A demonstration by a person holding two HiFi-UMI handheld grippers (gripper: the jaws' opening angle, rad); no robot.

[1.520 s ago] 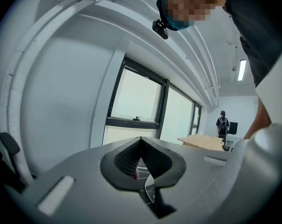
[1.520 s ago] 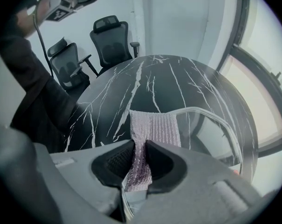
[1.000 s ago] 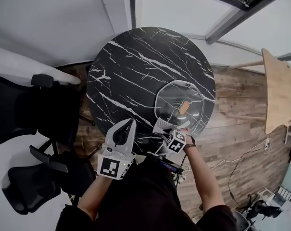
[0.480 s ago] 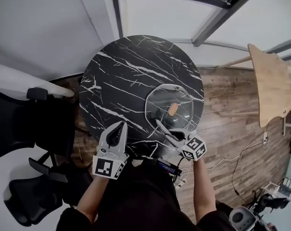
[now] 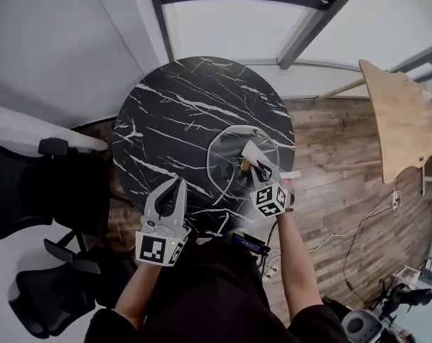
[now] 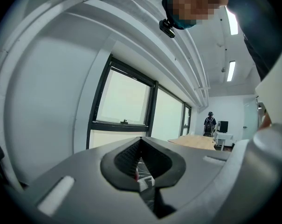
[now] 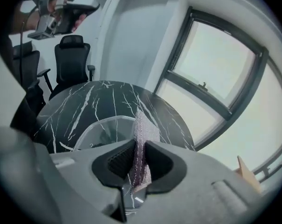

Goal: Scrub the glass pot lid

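Above the glass lid point(image 5: 226, 154) lying on the marble tabletop point(image 5: 169, 109), the right hand-held gripper point(image 5: 254, 159) pinches a mesh pad point(image 7: 141, 136), its weave plain only in that gripper's view. The left hand-held gripper point(image 5: 177, 186), jaws pressed together, faces windows point(image 6: 124, 97).

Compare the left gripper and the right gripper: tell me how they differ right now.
The right gripper is shut on a mesh scrubbing cloth; the left gripper is shut on nothing. The right gripper hangs over the glass lid; the left gripper is apart from the lid, at the near edge of the marble table. Both are hand-held and carry a marker cube.
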